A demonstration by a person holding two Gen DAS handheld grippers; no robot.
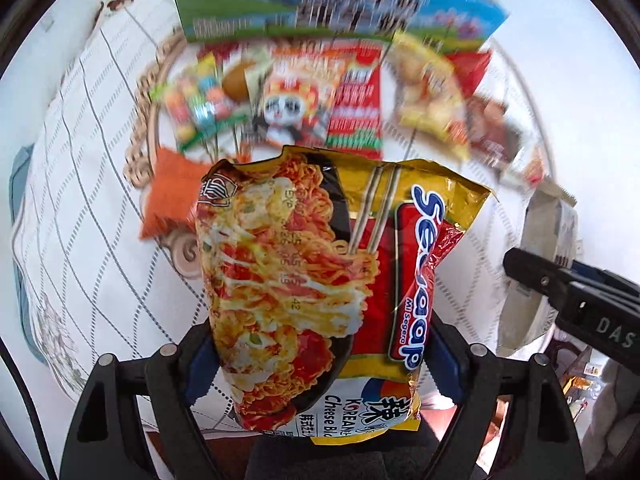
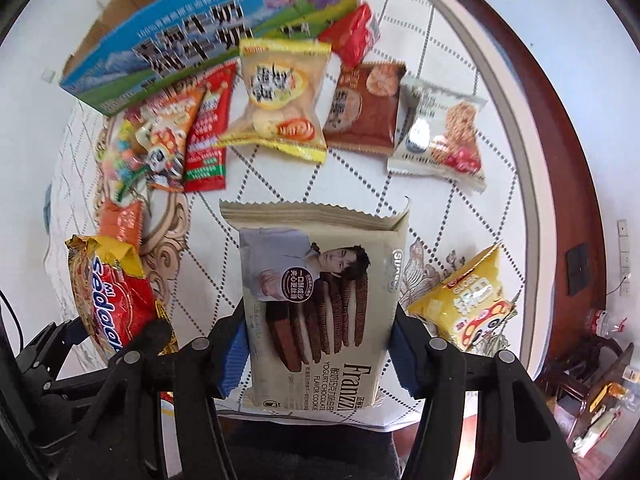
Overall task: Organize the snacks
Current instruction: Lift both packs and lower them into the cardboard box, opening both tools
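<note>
From the left wrist, the left gripper [image 1: 320,364] has its jaws pinching the lower part of a noodle pack [image 1: 316,280], a glossy, crinkled foil pouch in yellow, red and black that stands up between the blue pads, lifted off the cloth [image 1: 80,200]. Beyond it, blurred, a blue and green carton [image 1: 320,0] stands at the far side, with a loose row of small packets in front: a clear candy bag [image 1: 196,100], a panda packet [image 1: 296,104] and a red sachet [image 1: 356,108]. The right gripper [image 1: 576,292] shows at the right edge, carrying something pale. From the right wrist, the right gripper [image 2: 320,356] has its jaws pinching a cookie pack [image 2: 320,292], a flat, matte beige wrapper with a zigzag top seam, also held clear of the quilted white cloth [image 2: 440,208]. Ahead lie a puffy yellow pastry bag [image 2: 280,100], a flat brown packet [image 2: 364,108] and a white cereal bar wrapper [image 2: 440,132], all soft film; a yellow snack bag [image 2: 468,304] sits apart on the right, and the noodle pack [image 2: 112,296] hangs at the left. I would judge the step as carrying: both packs are picked up and still to be placed. The next move likely calls for bringing each toward the carton or the row and lowering gently, since slick foil may slip or buckle in a pinch.
</note>
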